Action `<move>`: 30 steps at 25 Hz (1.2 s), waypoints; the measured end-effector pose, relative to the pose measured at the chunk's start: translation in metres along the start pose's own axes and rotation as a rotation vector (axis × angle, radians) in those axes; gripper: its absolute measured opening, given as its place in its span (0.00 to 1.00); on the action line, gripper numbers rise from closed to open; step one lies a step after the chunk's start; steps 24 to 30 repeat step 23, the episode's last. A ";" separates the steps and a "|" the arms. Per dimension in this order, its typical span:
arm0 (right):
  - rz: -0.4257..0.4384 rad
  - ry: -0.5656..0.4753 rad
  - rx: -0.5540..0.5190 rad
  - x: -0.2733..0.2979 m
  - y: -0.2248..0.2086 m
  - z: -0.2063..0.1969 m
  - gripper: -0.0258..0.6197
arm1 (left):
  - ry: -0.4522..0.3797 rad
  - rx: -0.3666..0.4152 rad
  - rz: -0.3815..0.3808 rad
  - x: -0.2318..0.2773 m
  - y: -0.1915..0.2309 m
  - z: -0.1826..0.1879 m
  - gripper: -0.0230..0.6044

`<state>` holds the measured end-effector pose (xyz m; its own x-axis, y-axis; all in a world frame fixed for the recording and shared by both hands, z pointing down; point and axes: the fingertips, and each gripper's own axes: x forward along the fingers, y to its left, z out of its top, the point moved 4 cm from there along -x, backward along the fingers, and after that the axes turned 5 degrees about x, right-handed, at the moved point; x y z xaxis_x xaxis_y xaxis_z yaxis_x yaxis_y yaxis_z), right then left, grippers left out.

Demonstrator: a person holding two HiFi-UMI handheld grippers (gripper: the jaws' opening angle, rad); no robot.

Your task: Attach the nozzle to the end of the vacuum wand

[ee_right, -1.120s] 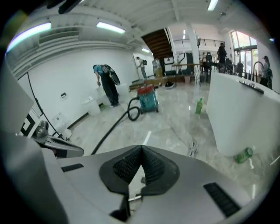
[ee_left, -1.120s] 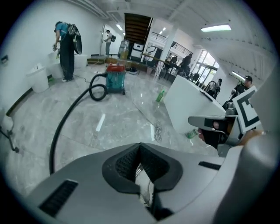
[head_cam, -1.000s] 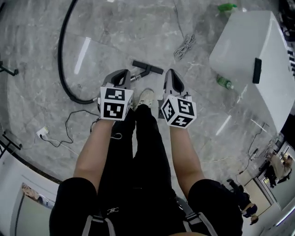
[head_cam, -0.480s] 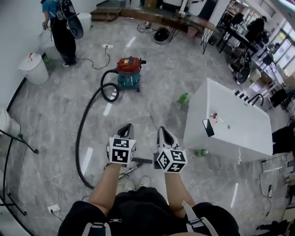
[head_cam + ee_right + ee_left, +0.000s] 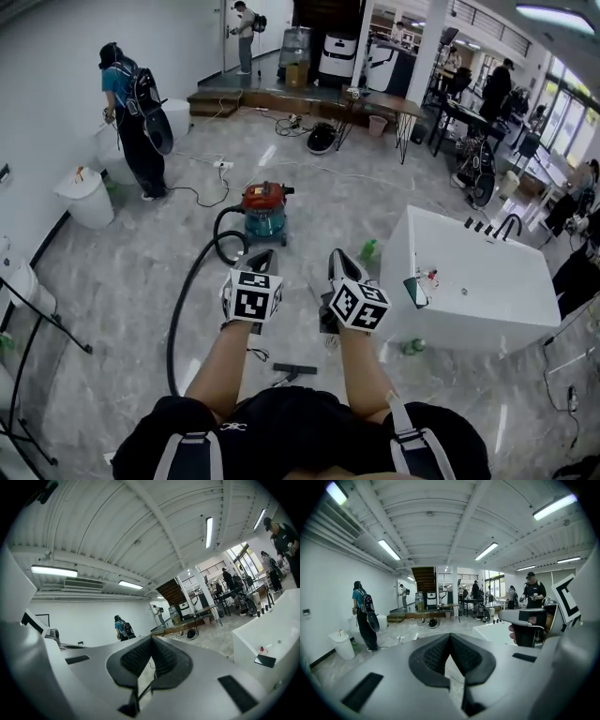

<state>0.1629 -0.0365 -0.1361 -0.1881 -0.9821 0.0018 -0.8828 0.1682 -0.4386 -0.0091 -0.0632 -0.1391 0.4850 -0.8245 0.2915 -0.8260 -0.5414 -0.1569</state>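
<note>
High above floor, I held left hand-held gripper and right hand-held gripper, both lifted from beside nozzle, jaws together, empty. Nozzle lay on floor beneath my arms; whether attached, could not tell. I judged floor work paused.

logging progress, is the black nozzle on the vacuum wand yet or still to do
Looks done: the flat black floor nozzle lies on the grey marble floor close to the person, seemingly joined to the wand, though too small to confirm. In hand: nothing; the left gripper and right gripper are shut and empty. Left: probably only checking the joint.
</note>
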 end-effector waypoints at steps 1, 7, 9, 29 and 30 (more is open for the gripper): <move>0.004 -0.005 0.009 0.000 -0.001 0.004 0.06 | -0.012 0.011 0.004 -0.001 -0.002 0.006 0.05; 0.037 -0.018 0.030 0.001 -0.004 0.010 0.06 | -0.042 -0.004 -0.026 0.003 -0.010 0.019 0.05; 0.054 -0.004 0.062 0.004 -0.008 0.008 0.06 | -0.036 -0.006 -0.030 0.006 -0.011 0.019 0.05; 0.075 0.027 0.060 0.030 -0.036 0.007 0.06 | -0.036 -0.017 -0.048 0.048 -0.015 0.018 0.05; 0.075 0.027 0.060 0.030 -0.036 0.007 0.06 | -0.036 -0.017 -0.048 0.048 -0.015 0.018 0.05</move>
